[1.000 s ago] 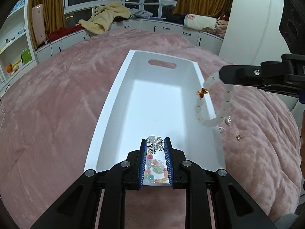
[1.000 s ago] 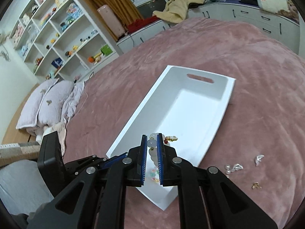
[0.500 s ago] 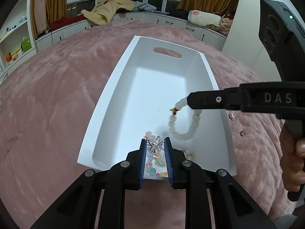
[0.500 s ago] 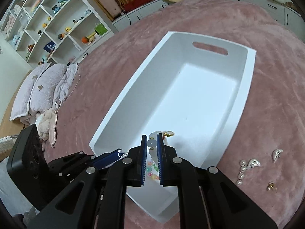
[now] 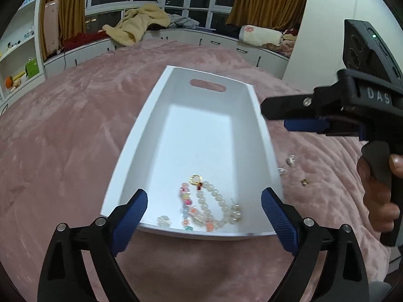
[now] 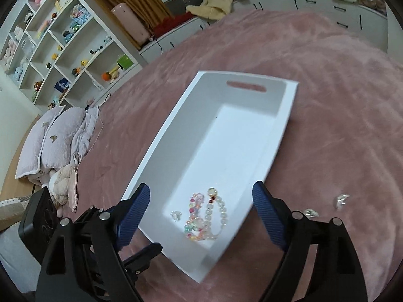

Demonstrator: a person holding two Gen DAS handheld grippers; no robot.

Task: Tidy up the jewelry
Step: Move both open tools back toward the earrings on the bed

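A white rectangular tray (image 5: 262,125) (image 6: 156,148) with a handle slot lies on the pink bedspread. In its near end lie a white bead bracelet (image 5: 217,202) (image 6: 217,214), a coloured bead bracelet (image 5: 187,207) (image 6: 194,214) and a small silver brooch (image 5: 164,221) (image 6: 175,215). My left gripper (image 5: 204,210) is open and empty, just in front of the tray's near end. My right gripper (image 6: 201,201) is open and empty above the tray's near end; it shows in the left wrist view (image 5: 297,113) at the tray's right side.
Small loose pieces lie on the bedspread right of the tray: silver ones (image 5: 291,160) (image 6: 341,199) (image 6: 311,212) and a gold one (image 5: 305,181). White shelves (image 6: 63,42) and pillows (image 6: 50,138) stand at the left. Window bench with clothes (image 5: 141,25) runs along the back.
Both grippers have opened. The white bracelet and the coloured bracelet with the brooch have dropped into the tray's near end. The right gripper has drawn back to the tray's right side.
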